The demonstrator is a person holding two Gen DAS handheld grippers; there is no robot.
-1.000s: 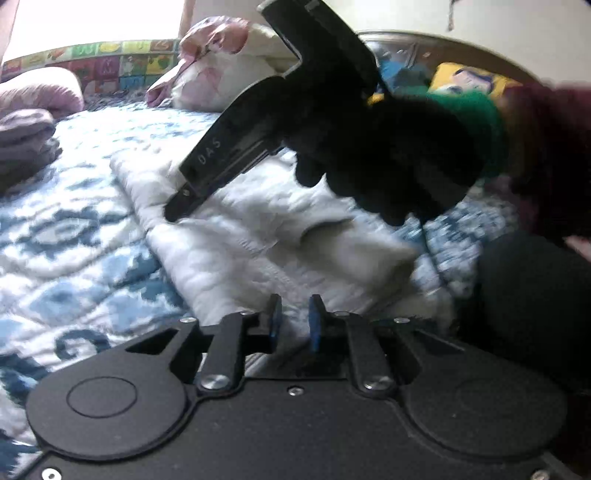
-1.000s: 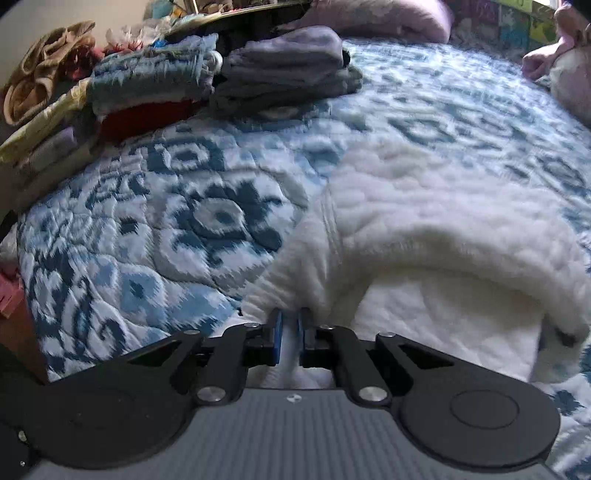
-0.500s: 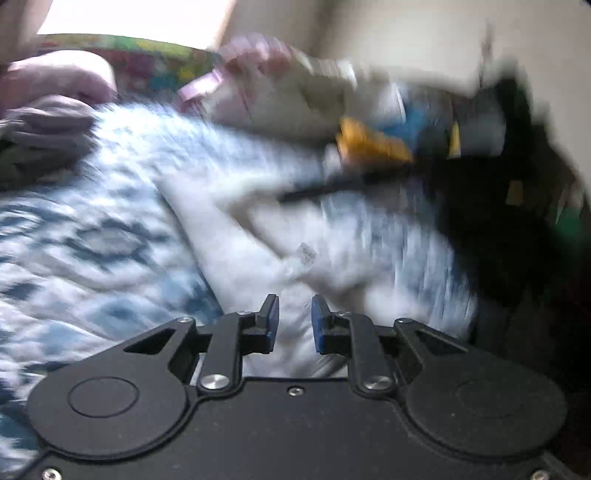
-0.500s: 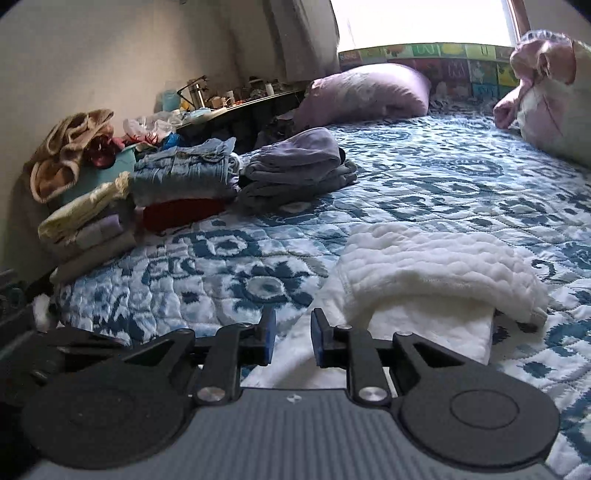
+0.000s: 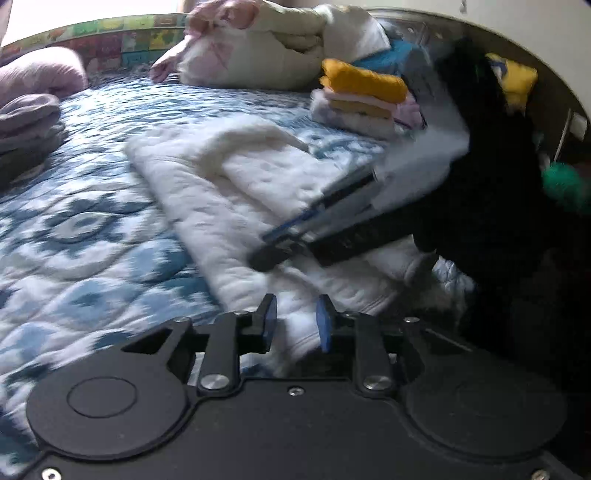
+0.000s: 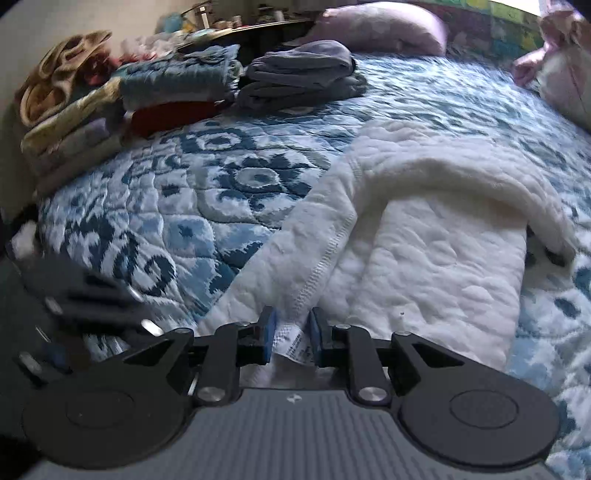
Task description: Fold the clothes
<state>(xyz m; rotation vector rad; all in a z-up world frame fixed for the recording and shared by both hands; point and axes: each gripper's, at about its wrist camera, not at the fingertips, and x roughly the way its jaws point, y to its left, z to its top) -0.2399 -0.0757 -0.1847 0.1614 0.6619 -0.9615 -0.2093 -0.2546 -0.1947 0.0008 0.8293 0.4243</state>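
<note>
A white fleece garment [image 5: 221,192] lies partly folded on the blue patterned quilt [image 5: 74,229], one sleeve laid across its body [image 6: 424,258]. My left gripper [image 5: 293,321] is open just above the garment's near hem, with nothing between its fingers. In the right wrist view my right gripper [image 6: 291,332] is open, and the garment's stitched edge and its white label lie between the jaws. In the left wrist view the right gripper [image 5: 269,247] is a blurred shape low over the garment, held by a black-gloved hand [image 5: 480,192]. The left gripper [image 6: 85,295] is a dark blur at the lower left.
A folded stack with a yellow piece on top [image 5: 362,99] sits at the far right, with pale bedding [image 5: 258,55] behind it. A grey folded pile [image 6: 299,74], a blue-and-red stack [image 6: 177,88] and a purple pillow [image 6: 384,26] line the bed's far side.
Both grippers have opened. The right one let go of the garment, rose, and has come back down to its edge. The left view swung right and is steady again.
</note>
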